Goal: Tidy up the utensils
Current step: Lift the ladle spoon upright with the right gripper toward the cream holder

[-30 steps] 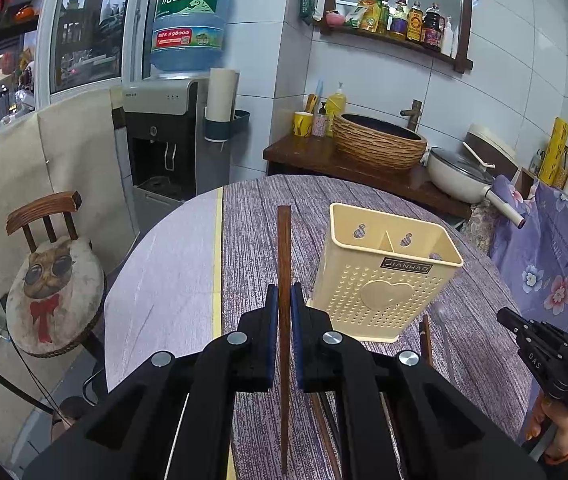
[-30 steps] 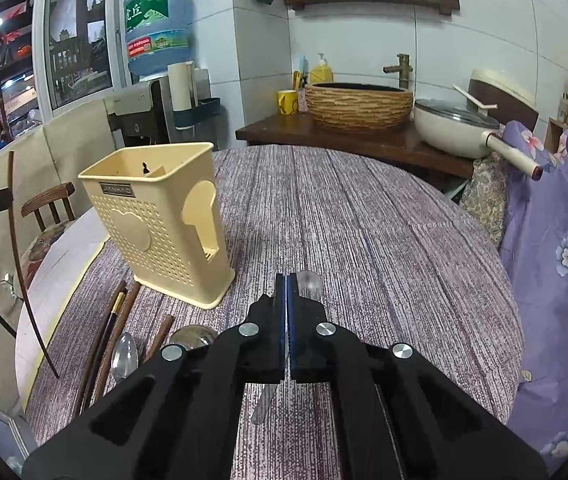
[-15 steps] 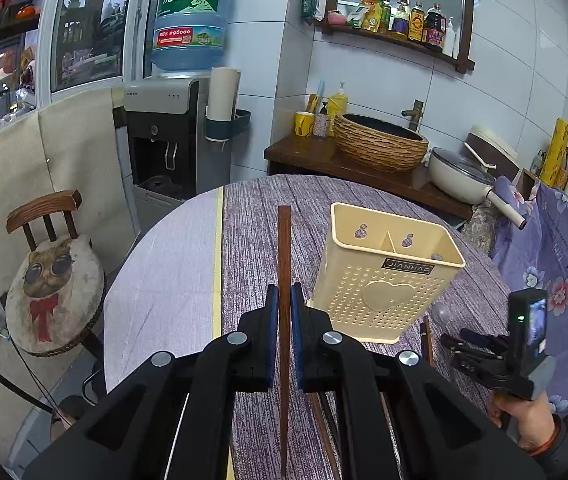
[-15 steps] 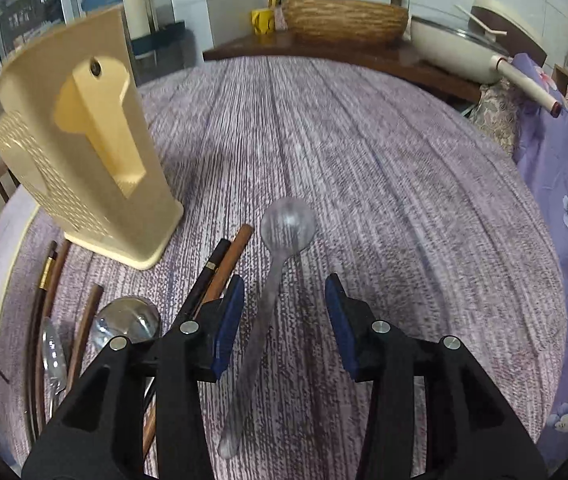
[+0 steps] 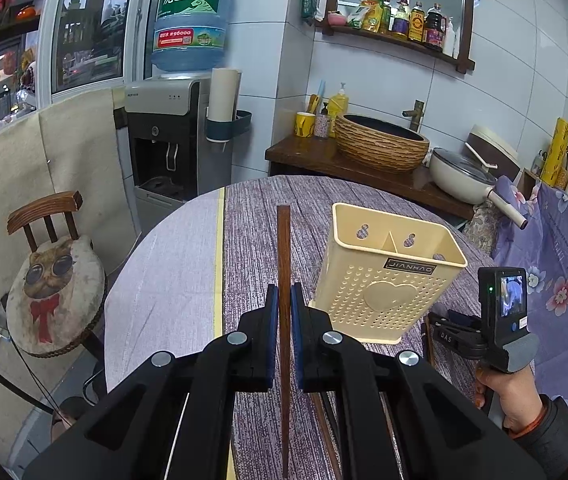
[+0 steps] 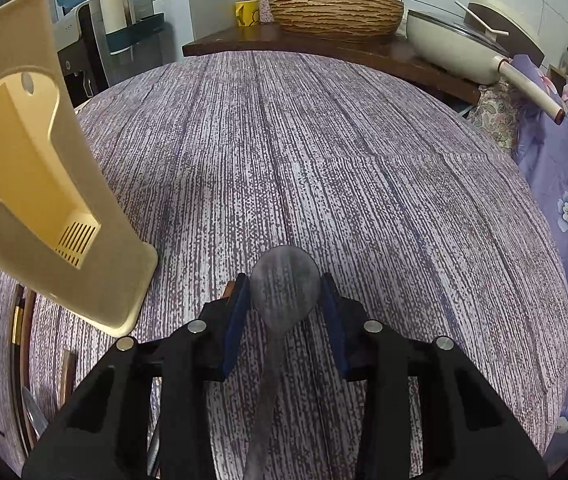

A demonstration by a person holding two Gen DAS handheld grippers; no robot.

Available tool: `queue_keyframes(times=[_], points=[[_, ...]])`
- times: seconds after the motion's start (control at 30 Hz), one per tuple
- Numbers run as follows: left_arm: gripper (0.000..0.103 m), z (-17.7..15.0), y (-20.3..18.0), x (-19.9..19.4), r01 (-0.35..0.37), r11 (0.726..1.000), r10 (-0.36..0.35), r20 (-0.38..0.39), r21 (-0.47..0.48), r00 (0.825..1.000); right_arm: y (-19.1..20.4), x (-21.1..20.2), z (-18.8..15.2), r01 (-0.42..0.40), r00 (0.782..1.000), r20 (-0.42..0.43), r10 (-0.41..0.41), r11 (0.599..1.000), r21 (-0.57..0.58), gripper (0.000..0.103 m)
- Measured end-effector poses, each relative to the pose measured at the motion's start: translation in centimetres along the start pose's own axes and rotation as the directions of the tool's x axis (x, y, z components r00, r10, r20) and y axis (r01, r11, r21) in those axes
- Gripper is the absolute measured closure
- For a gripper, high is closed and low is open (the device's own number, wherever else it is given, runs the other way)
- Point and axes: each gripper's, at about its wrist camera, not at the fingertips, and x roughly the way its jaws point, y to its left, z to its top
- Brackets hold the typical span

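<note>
In the right wrist view the right gripper point(image 6: 286, 300) sits low in the frame with a translucent spoon point(image 6: 284, 292) between its blue fingers point(image 6: 233, 320). The fingers are narrowing around the bowl, though whether they touch it yet I cannot tell. The spoon's long axis runs straight back along the gripper toward the bottom edge, so this hand is the nearer one to it. More chopsticks and a metal spoon point(image 6: 33, 420) lie at lower left on the table point(image 6: 324, 160), beside the cream utensil holder point(image 6: 35, 184) filling the upper left.

The left wrist view shows the left gripper point(image 5: 284, 312) clamped on a brown chopstick point(image 5: 284, 248) standing upright at centre, the holder's two open compartments just right of it, and farther right the hand point(image 5: 520, 404) carrying the other gripper.
</note>
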Motion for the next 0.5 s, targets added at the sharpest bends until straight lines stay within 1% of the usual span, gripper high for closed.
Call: queue_keyframes(times=[0.07, 0.2, 0.33, 0.5], points=[[0.095, 0.0, 0.0, -0.1, 0.002, 1.0, -0.002, 0.0, -0.001, 1.0, 0.1, 0.0, 0.0, 0.0, 1.0, -0.001, 0.0, 1.0, 0.002, 0.066], [0.095, 0.0, -0.2, -0.2, 0.004, 1.0, -0.004, 0.002, 0.003, 1.0, -0.6, -0.5, -0.3, -0.04, 0.999, 0.014, 0.04, 0.998, 0.043, 0.067], [0.095, 0.0, -0.3, -0.3, 0.002, 1.0, -0.002, 0.003, 0.005, 1.0, -1.0, -2.3, -0.5, -0.066, 0.996, 0.066, 0.063, 0.996, 0.057, 0.066], [0.095, 0.0, -0.4, -0.3, 0.001, 1.0, -0.001, 0.004, 0.002, 1.0, -1.4, -6.8, -0.7, -0.128, 0.98, 0.161, 0.119, 0.991, 0.045, 0.067]])
